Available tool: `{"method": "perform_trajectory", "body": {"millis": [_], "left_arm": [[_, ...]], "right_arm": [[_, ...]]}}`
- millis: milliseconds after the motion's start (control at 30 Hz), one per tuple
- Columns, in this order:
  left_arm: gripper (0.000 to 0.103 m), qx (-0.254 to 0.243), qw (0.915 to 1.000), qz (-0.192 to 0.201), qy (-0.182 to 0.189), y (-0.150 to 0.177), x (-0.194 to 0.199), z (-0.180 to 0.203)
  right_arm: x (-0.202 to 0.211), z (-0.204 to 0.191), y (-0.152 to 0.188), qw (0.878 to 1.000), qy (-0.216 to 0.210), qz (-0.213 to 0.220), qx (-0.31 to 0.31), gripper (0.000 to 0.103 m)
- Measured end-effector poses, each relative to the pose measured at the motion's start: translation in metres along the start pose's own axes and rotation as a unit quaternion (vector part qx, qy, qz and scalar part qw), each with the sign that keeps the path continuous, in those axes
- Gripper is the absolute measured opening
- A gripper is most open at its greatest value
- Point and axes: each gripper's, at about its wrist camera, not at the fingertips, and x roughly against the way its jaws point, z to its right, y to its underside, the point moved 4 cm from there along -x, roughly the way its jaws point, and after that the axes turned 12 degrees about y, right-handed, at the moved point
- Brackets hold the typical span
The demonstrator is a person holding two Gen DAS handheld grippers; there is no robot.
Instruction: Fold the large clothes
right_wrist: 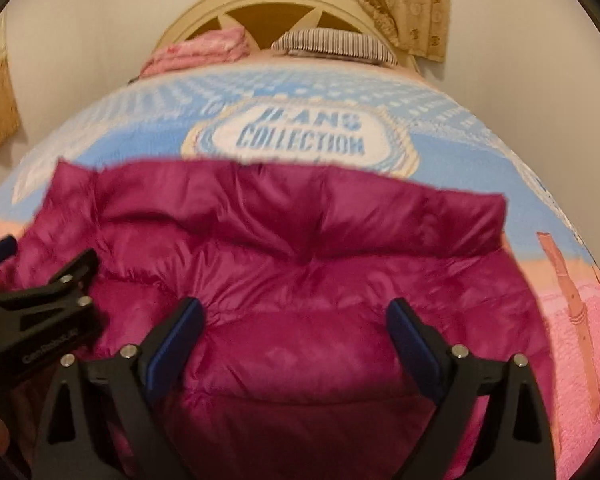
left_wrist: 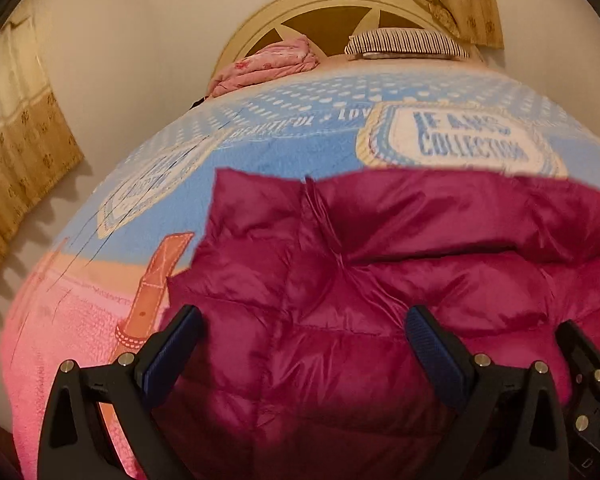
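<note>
We see one magenta quilted puffer jacket (left_wrist: 340,280), shiny fabric, stitched into puffy horizontal panels, lying flat on the bed directly ahead of and below the left gripper (left_wrist: 304,328) and right gripper (right_wrist: 296,322). Its far edge is a thick straight padded band, running across well beyond the fingertips. Both grippers' open jaws frame its near quilted part, nothing pinched.

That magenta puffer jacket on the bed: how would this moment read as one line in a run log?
magenta puffer jacket: lying on blanket | left gripper: open, above jacket | right gripper: open, above jacket | held: nothing
</note>
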Motion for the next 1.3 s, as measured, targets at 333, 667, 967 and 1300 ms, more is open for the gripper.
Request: {"method": "perform_trajectory", "body": {"millis": [333, 667, 967, 1300], "left_arm": [[0.102, 0.004, 0.9999, -0.011, 0.005, 0.002, -0.017, 0.001], [0.102, 0.005, 1.0, -0.003, -0.002, 0.004, 0.024, -0.02], [0.102, 0.11, 0.9938, -0.008, 0.01, 0.085, 0.084, -0.093], [0.101, 0.157, 0.9842, -0.033, 0.075, 0.108, 0.069, -0.084]], "right_arm": [[-0.019, -0.002, 0.004, 1.0, 0.019, -0.017, 0.001, 0.099], [0.002, 0.001, 0.01, 1.0, 0.001, -0.015, 0.01, 0.099], [0.065, -0.002, 0.067, 0.999, 0.021, 0.035, 0.026, 0.101], [0.044, -0.007, 0.072, 0.998, 0.04, 0.007, 0.05, 0.103]]}}
